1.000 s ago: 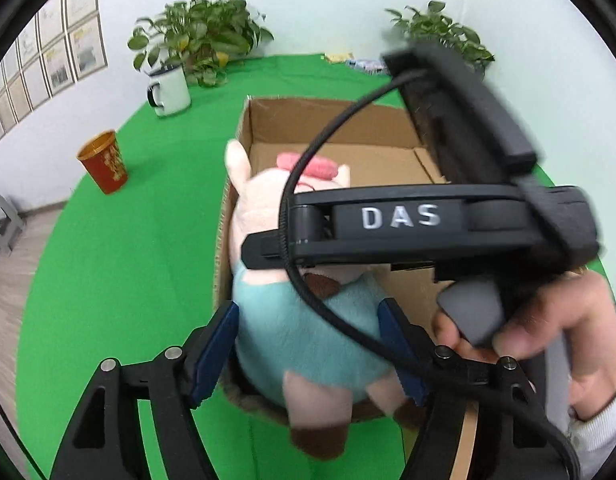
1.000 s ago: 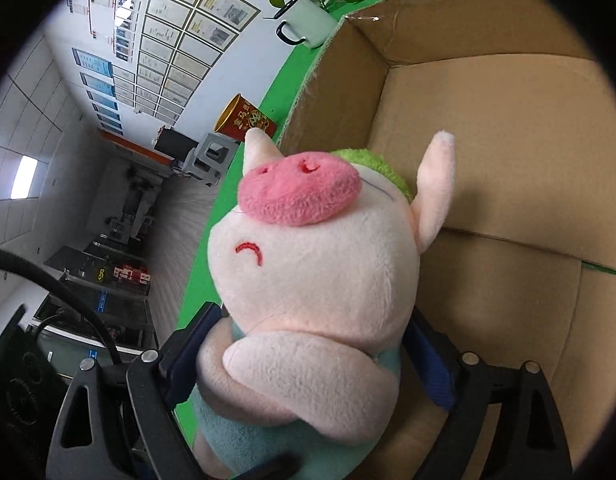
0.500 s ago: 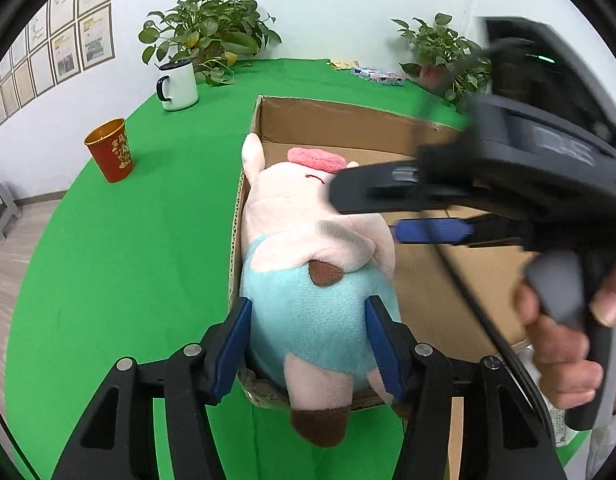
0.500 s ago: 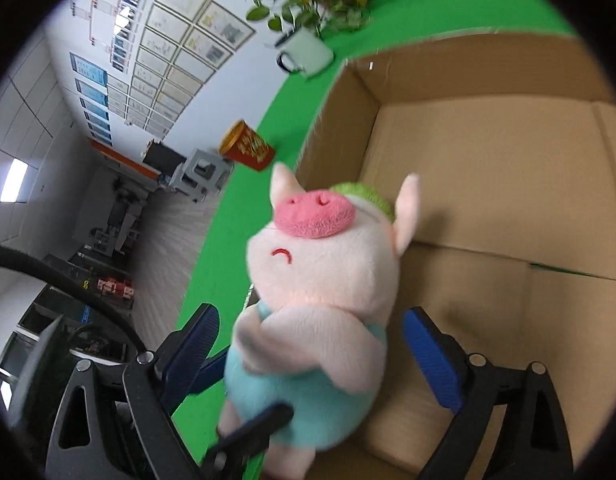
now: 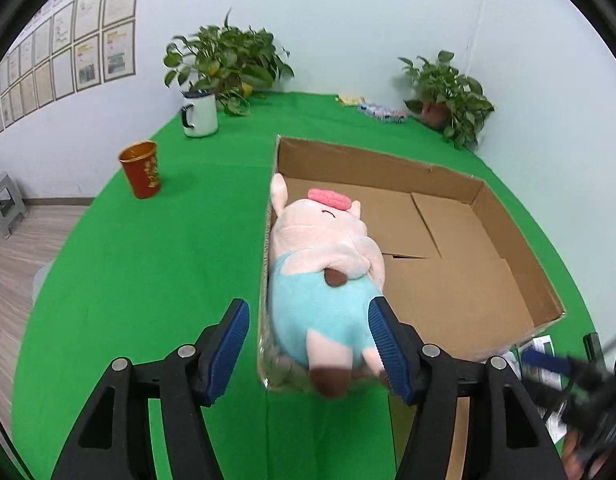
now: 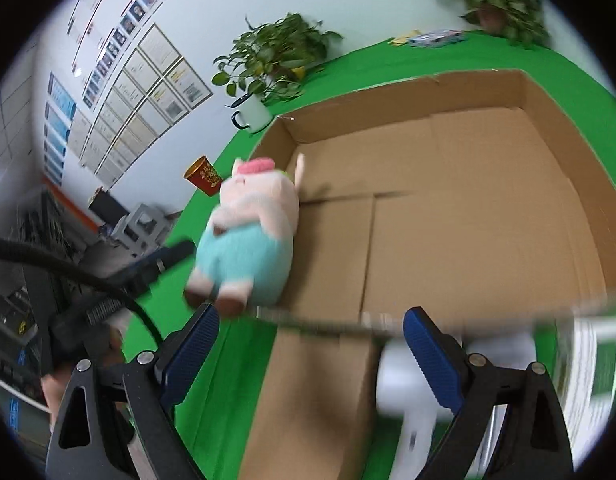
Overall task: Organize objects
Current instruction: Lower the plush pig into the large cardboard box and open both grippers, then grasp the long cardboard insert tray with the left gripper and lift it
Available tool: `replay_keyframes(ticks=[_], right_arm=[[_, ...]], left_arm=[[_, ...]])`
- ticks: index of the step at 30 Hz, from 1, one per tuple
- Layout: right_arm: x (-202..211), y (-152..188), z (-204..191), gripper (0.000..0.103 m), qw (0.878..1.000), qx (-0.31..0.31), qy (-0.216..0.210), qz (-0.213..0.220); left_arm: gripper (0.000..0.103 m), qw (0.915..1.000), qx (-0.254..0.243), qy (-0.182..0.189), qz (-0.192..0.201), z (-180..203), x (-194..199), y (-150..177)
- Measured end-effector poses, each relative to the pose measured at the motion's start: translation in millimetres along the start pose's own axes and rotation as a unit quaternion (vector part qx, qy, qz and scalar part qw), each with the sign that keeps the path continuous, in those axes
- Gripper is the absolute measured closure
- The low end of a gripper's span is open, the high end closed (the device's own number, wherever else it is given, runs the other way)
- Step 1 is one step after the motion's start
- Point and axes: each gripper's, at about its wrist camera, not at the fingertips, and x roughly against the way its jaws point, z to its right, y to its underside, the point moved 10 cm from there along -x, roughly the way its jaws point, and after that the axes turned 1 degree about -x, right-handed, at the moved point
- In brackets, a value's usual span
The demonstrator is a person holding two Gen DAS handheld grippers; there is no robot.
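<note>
A plush pig [image 5: 319,276] in a teal outfit lies on its back in the near left corner of the open cardboard box [image 5: 387,160], against the left wall. My left gripper [image 5: 308,344] straddles its lower body and the box wall. Its jaws are opening: the left pad [image 5: 228,340] stands clear outside the wall, and the right pad [image 5: 387,348] is beside the teal belly. My right gripper [image 6: 311,356] is open and empty, back over the box's near wall [image 6: 327,324], with the pig [image 6: 248,240] ahead on its left.
A red cup [image 5: 142,170], a white mug [image 5: 200,114] and two potted plants [image 5: 228,60] [image 5: 447,92] stand on the green table, with small packets [image 5: 379,110] at the back. A blurred white object [image 6: 411,392] and printed papers [image 6: 587,360] lie by the box's near side.
The right gripper opened, let go of the pig and drew back out of the box. The left pads closed on the pig's body, then spread again while pulling back slightly.
</note>
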Motion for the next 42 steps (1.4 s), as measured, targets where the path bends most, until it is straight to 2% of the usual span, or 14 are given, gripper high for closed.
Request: replay_keyframes(ticks=[3, 5, 8, 10, 11, 14, 20, 23, 27, 30, 34, 37, 39, 42], right_arm=[[7.7, 32.0, -15.2, 0.009, 1.000, 0.017, 0.020, -0.001], [14.7, 62.1, -20.6, 0.009, 0.999, 0.021, 0.030, -0.006], [16.5, 100.7, -29.8, 0.009, 0.998, 0.034, 0.049, -0.028], [17.9, 119.7, -36.6, 0.009, 0.995, 0.052, 0.072, -0.037], [19.8, 126.9, -38.4, 0.009, 0.994, 0.061, 0.082, -0.038], [18.9, 142.4, -44.3, 0.009, 0.989, 0.085, 0.113, -0.042], [5.3, 168.8, -42.7, 0.007, 0.980, 0.110, 0.156, -0.062], [-2.4, 174.6, -37.8, 0.009, 0.973, 0.130, 0.178, -0.067], [-3.9, 177.1, -30.5, 0.011, 0.974, 0.128, 0.178, -0.064], [-0.4, 176.5, -31.7, 0.012, 0.980, 0.114, 0.148, -0.063], [8.8, 175.5, -40.3, 0.014, 0.996, 0.036, 0.032, -0.071], [11.4, 170.9, -42.0, 0.014, 0.996, -0.011, -0.045, -0.074], [9.9, 171.0, -39.2, 0.015, 0.994, -0.028, -0.072, -0.081], [8.4, 174.1, -31.7, 0.017, 0.989, -0.052, -0.105, -0.092]], left_arm=[[0.042, 0.9996, -0.003, -0.016, 0.023, -0.6, 28.4, 8.9], [0.036, 0.9992, -0.002, -0.022, 0.033, -0.2, 44.3, 18.2], [0.020, 0.9986, 0.000, -0.018, 0.050, 2.3, 67.1, 38.1], [0.004, 0.9986, -0.004, -0.015, 0.050, 7.2, 73.0, 55.0], [0.001, 0.9989, -0.008, -0.011, 0.046, 12.0, 73.2, 66.0], [0.001, 0.9992, -0.029, 0.024, 0.012, 28.7, 64.0, 100.1], [0.002, 0.9951, 0.002, 0.095, -0.030, 42.0, 53.4, 133.3], [0.004, 0.9927, 0.020, 0.110, -0.047, 43.4, 42.5, 144.5], [0.007, 0.9899, 0.034, 0.126, -0.055, 44.0, 38.6, 152.6], [0.007, 0.9858, 0.052, 0.145, -0.066, 41.0, 39.8, 158.5], [0.007, 0.9768, 0.083, 0.179, -0.084, 38.8, 41.3, 166.1], [0.007, 0.9671, 0.107, 0.209, -0.097, 39.3, 42.3, 169.5], [0.007, 0.9591, 0.117, 0.233, -0.111, 45.5, 41.5, 173.3], [0.018, 0.9433, 0.129, 0.276, -0.131, 58.6, 42.8, 177.5]])
